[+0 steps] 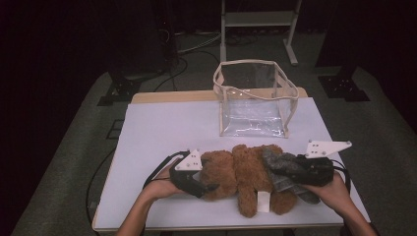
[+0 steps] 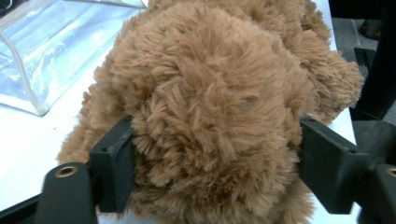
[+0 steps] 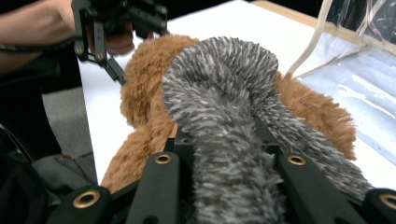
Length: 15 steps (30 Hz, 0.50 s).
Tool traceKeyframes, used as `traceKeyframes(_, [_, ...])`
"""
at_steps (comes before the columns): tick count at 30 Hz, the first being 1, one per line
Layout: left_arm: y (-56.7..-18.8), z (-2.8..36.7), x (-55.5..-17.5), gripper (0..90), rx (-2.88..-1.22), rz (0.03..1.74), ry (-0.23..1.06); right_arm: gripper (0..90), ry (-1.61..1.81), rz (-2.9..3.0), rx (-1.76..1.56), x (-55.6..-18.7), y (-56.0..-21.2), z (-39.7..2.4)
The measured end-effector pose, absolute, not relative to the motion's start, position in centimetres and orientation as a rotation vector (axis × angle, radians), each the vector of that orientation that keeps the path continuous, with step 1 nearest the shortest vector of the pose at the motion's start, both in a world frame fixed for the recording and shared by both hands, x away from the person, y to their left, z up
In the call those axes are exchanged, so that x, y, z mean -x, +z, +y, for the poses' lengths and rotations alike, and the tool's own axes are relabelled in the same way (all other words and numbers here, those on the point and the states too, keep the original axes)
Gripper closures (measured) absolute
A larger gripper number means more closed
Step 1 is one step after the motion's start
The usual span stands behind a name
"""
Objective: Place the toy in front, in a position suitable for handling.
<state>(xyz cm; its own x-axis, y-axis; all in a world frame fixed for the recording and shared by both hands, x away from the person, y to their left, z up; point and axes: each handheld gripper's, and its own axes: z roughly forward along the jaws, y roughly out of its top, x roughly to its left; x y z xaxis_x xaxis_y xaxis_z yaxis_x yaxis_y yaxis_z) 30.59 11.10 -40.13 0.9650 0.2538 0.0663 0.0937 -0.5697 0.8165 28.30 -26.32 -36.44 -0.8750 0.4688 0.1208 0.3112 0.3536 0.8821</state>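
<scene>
On the near part of the white table (image 1: 162, 123) lay a fluffy brown teddy bear (image 1: 241, 177), in front of a clear plastic bag (image 1: 253, 98). The left gripper (image 1: 209, 188) was squeezing the bear's head between its jaws. The right gripper (image 1: 290, 172) was clamped on a grey fuzzy cloth piece (image 1: 280, 169) lying across the bear.

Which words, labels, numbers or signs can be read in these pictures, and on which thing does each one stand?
No text can be read.
The white tag on the brown teddy bear: any print on it is too small to read.
The clear bag, the grey plush piece and the white table cover carry no visible writing.
</scene>
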Motion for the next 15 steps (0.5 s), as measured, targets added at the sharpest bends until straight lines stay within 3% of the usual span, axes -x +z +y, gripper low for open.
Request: traceKeyframes(15, [-40.0,10.58,-30.48,21.8,-2.178,0.24,0.264,66.5,1.466,2.39,-0.611,-28.78,-35.88,-25.65])
